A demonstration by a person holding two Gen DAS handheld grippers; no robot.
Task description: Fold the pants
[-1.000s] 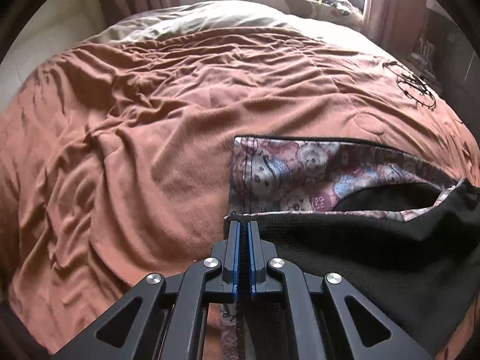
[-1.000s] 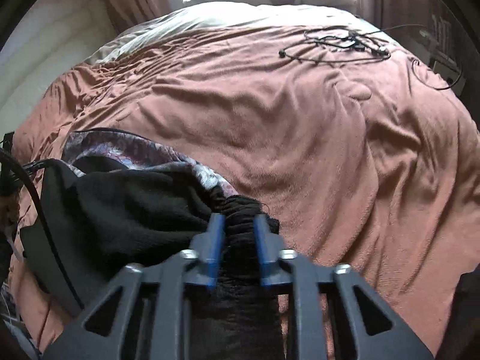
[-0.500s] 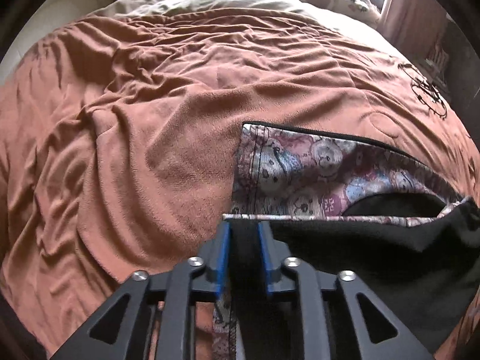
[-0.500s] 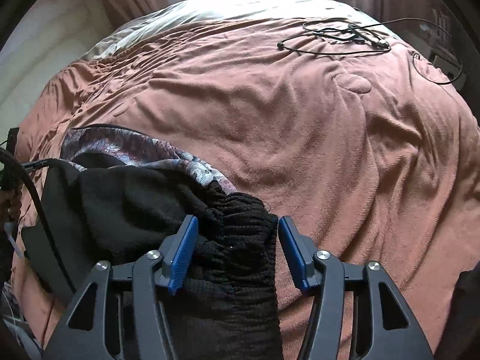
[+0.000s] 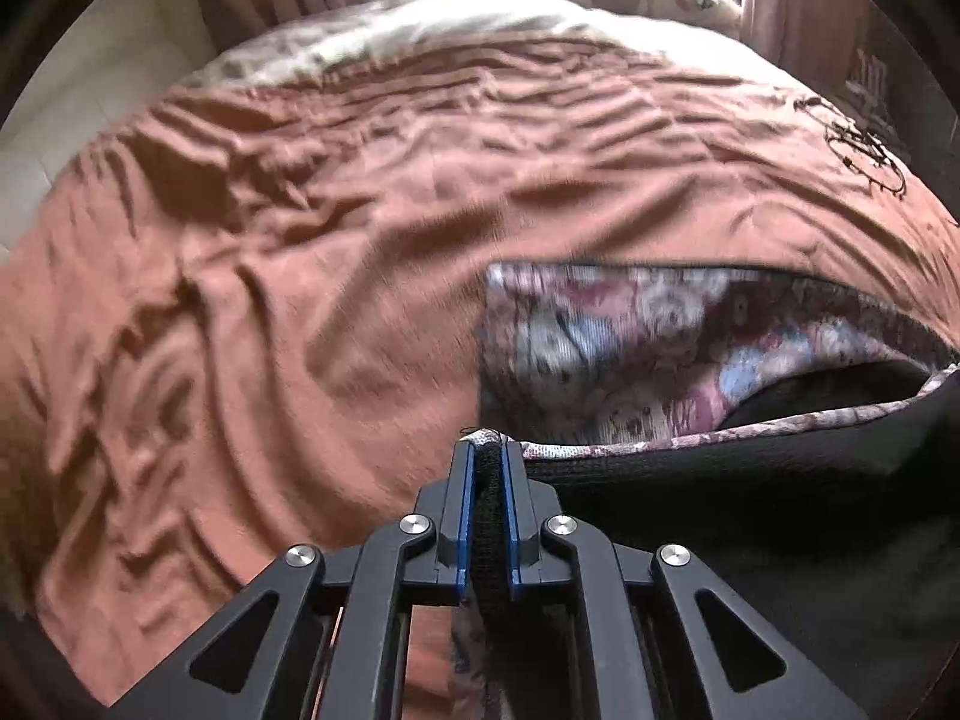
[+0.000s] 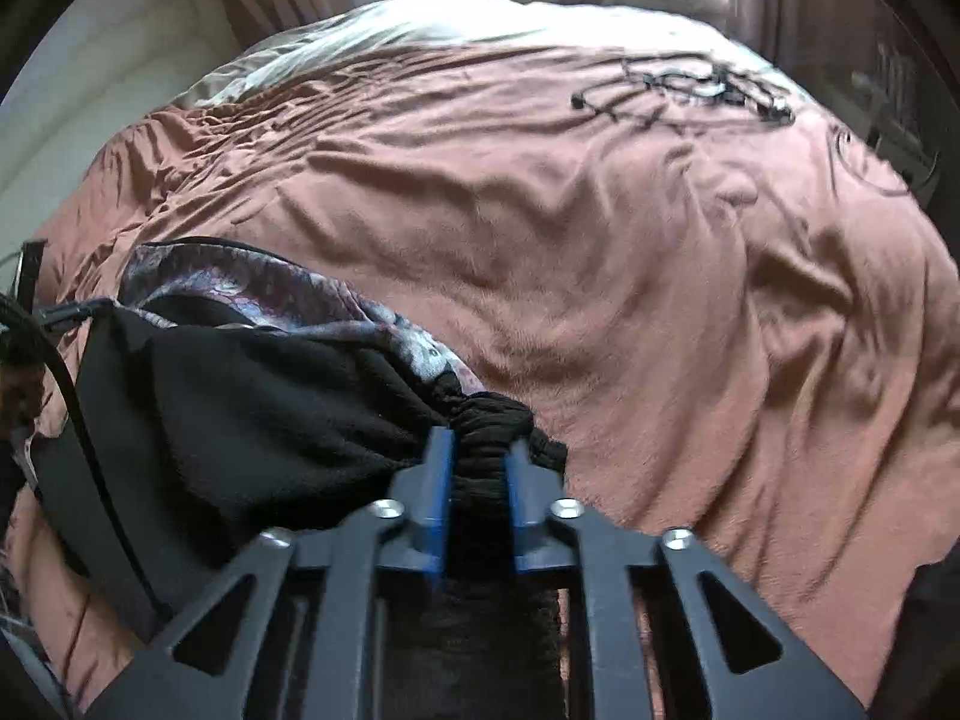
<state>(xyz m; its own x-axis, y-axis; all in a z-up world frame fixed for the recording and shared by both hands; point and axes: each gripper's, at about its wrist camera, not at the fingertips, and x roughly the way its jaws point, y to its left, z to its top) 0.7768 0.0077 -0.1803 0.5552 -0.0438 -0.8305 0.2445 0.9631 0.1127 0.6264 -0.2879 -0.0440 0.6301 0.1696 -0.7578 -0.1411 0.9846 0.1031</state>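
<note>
A bedroom, daylight at the far window, and a wide bed under a rumpled rust-brown blanket point(image 5: 312, 276) serves as the folding surface. Up close, the left gripper point(image 5: 487, 468) has just been closing and now pinches a thin black edge of the pants point(image 5: 750, 528), the cloth squeezed between its blue pads. Half a second back those jaws stood apart around the same edge, so this is a fresh re-grip. Same story on the other side: the right gripper point(image 6: 480, 468) has just been closing from a wide gape and now clamps the gathered elastic waistband point(image 6: 489, 420). The black pants lie at the near edge of the bed, spread between the two grippers, with the teddy-bear-print lining point(image 5: 630, 354) showing beyond. Both grippers tilt steeply downward over the near edge. With both corners secured, the fold looks ready to be carried forward. A tangled black cable point(image 6: 708, 90) lies well away, far right.
</note>
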